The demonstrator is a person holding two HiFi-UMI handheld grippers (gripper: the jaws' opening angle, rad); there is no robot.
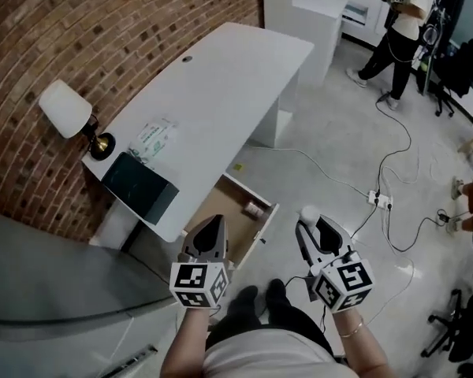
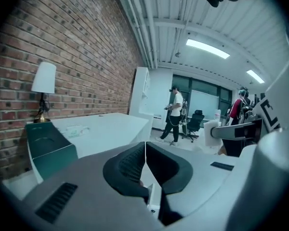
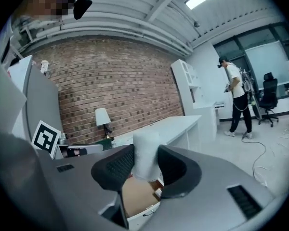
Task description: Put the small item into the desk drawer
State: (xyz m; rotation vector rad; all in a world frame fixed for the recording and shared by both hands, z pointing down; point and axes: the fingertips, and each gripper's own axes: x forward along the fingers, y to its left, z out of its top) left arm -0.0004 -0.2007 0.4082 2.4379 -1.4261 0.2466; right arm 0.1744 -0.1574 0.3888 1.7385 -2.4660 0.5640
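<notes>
- The right gripper [image 3: 147,166] has its dark ribbed pads clamped on either side of the small item [image 3: 146,154], a white, roughly cylindrical piece that stands upright between them and pokes above the jaw tips.
- The left gripper [image 2: 145,163] has its jaws pressed together with nothing between them.
- In the head view both grippers are held low in front of the person, the left over the near end of the open desk drawer [image 1: 266,220] and the right just beside the drawer front, above the grey floor. The item is outside the drawer.
- The drawer's brown bottom is bare but for a small object near its far corner, too small to identify.
- The white desk [image 1: 221,77] runs along a brick wall [image 1: 102,30]. On it are a wrapped packet [image 1: 152,138] and a dark green box [image 1: 139,187], with a white-shaded lamp [image 1: 65,109] at the corner.
- Cables and a power strip [image 1: 381,201] trail across the floor, where another person [image 1: 402,22] stands well apart.
</notes>
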